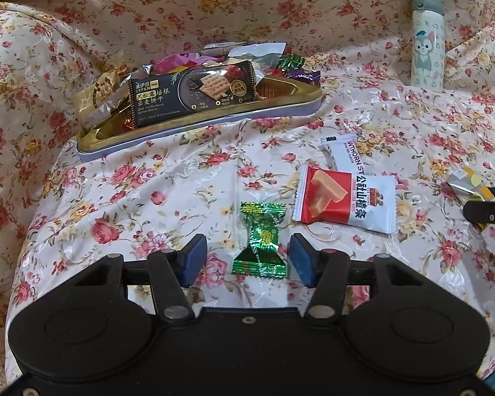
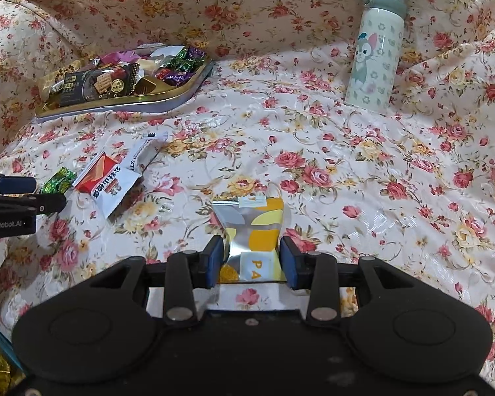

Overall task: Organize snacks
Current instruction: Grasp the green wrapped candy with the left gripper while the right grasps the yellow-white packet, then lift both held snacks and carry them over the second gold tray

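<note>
Lying between hand-held gripper (image 1: pixel 247 259) fingers: green candy (image 1: pixel 260 241)

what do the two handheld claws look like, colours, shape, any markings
Both look alike: a matte black plastic body with two round lobes, black linkage arms on silver rivets, and two fingers faced with blue pads. The left claw and right claw match. White "GenRobot.AI" lettering shows on the left one's side in the right wrist view. No cables or sleeves show.
</note>
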`<state>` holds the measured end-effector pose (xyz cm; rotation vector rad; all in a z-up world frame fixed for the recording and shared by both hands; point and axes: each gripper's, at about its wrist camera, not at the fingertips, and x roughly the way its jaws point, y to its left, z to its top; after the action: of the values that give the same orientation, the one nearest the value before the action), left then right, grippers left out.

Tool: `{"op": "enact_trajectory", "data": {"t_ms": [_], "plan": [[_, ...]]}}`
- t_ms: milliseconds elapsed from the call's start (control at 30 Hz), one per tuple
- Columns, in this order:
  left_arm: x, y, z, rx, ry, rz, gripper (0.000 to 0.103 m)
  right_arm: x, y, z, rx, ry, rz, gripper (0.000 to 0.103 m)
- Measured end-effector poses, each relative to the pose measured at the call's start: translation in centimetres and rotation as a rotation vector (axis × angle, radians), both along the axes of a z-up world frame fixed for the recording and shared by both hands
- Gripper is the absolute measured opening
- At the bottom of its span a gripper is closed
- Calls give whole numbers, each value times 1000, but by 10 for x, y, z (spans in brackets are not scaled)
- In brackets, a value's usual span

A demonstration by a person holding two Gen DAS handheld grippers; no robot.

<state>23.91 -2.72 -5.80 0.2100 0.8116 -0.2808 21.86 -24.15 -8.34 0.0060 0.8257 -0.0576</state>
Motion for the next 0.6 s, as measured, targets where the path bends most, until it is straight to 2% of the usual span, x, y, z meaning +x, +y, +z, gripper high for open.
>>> {"op": "enact_trajectory", "data": {"t_ms": [167, 267, 367, 533, 600], "plan": [[6, 1, 1, -31, 26, -3, 51, 3, 1, -1, 3, -2, 4, 48], [7, 0, 2, -45, 36, -9, 43, 4, 3, -1, -1, -3, 8, 50], [8, -2, 2, -41, 38, -4, 40, 4, 3, -2, -4, -3, 11, 51], [9, -1, 3, -44, 46, 21, 29, 7, 3, -2, -4, 1, 21, 51], [10, 1, 5, -58, 59, 34, 26, 7, 4, -2, -10, -1, 27, 45]]}}
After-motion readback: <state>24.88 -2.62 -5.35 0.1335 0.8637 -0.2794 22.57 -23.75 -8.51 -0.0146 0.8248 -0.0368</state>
